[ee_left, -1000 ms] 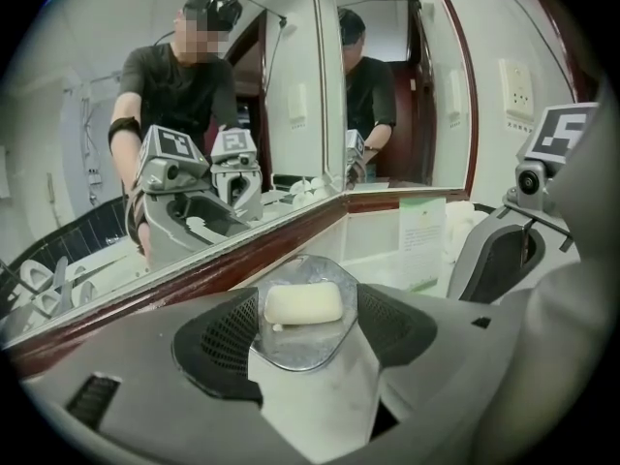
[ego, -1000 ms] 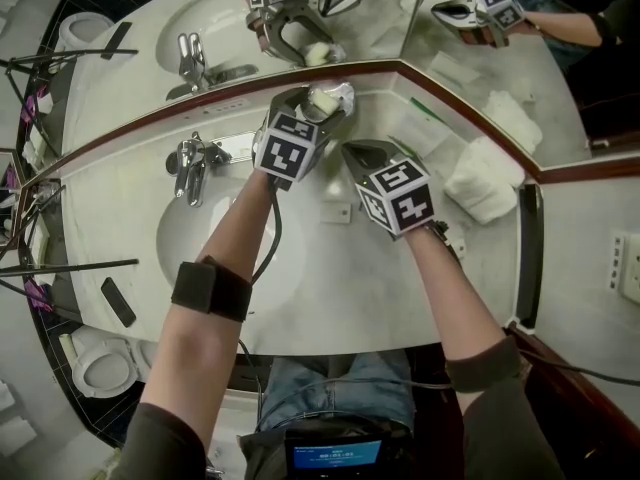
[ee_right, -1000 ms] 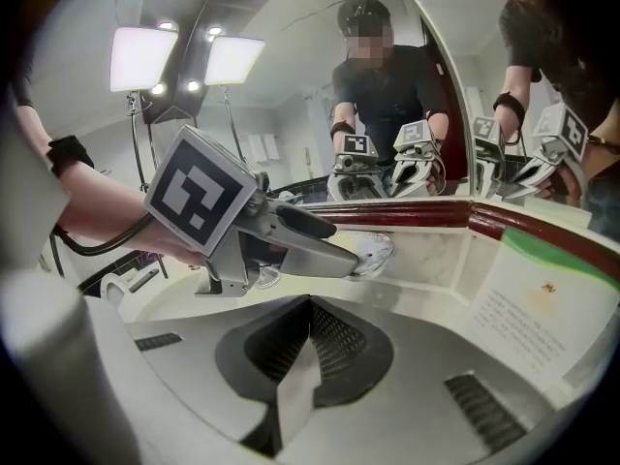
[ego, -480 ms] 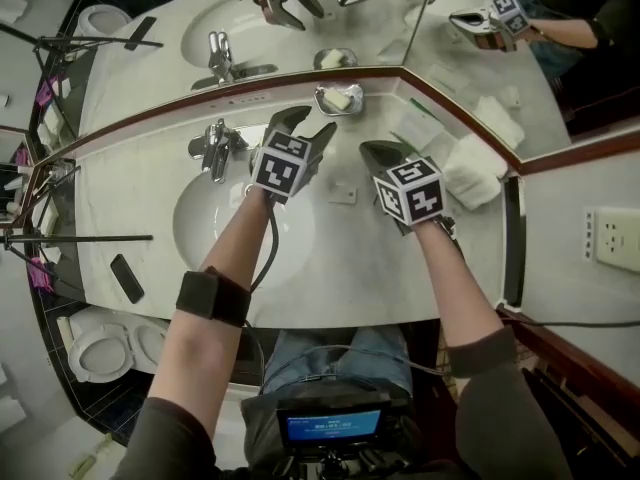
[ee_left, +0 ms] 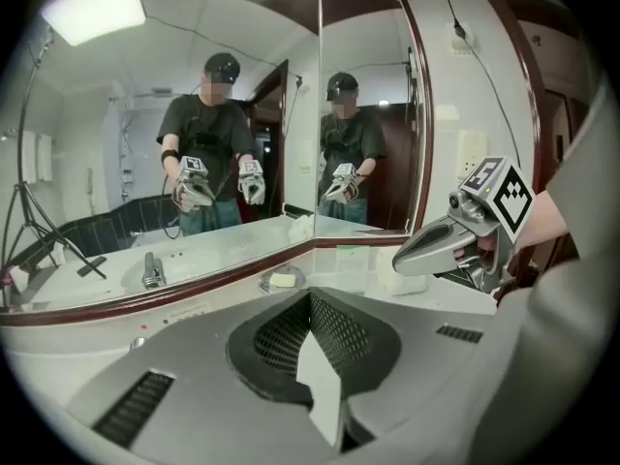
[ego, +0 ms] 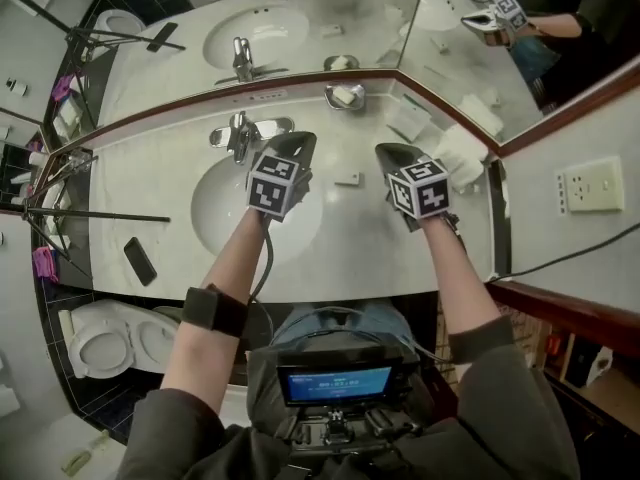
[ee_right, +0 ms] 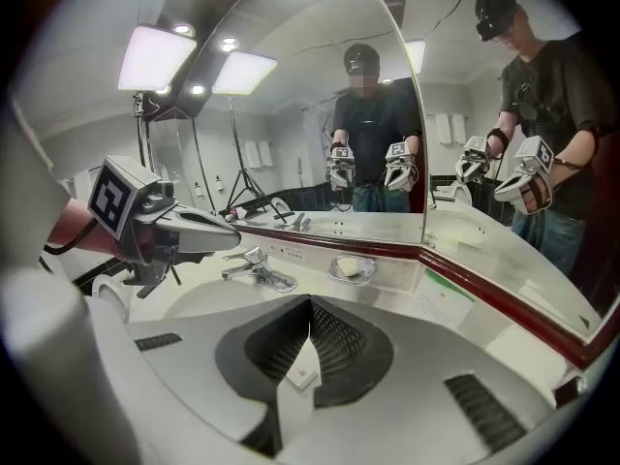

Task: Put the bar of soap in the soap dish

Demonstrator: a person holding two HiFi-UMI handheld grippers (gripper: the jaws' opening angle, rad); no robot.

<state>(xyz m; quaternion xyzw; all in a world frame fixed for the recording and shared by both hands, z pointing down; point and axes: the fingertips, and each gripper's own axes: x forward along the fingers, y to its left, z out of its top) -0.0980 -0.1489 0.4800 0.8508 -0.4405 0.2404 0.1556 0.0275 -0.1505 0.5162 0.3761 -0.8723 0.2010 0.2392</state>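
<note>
Right gripper view shows bar of soap in soap dish; overhead, probably.

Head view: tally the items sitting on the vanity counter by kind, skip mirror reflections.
soap dish: 1
bar of soap: 1 (in the dish)
white towel pile: 1
paper card: 1
small white block: 1
black flat device: 1
Total: 6

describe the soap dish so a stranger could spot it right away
From the sink, look right of the faucet along the red-brown mirror trim. The soap dish sits there on the counter, near where the trim bends. It's the only small metal tray, holding a pale soap bar.
</note>
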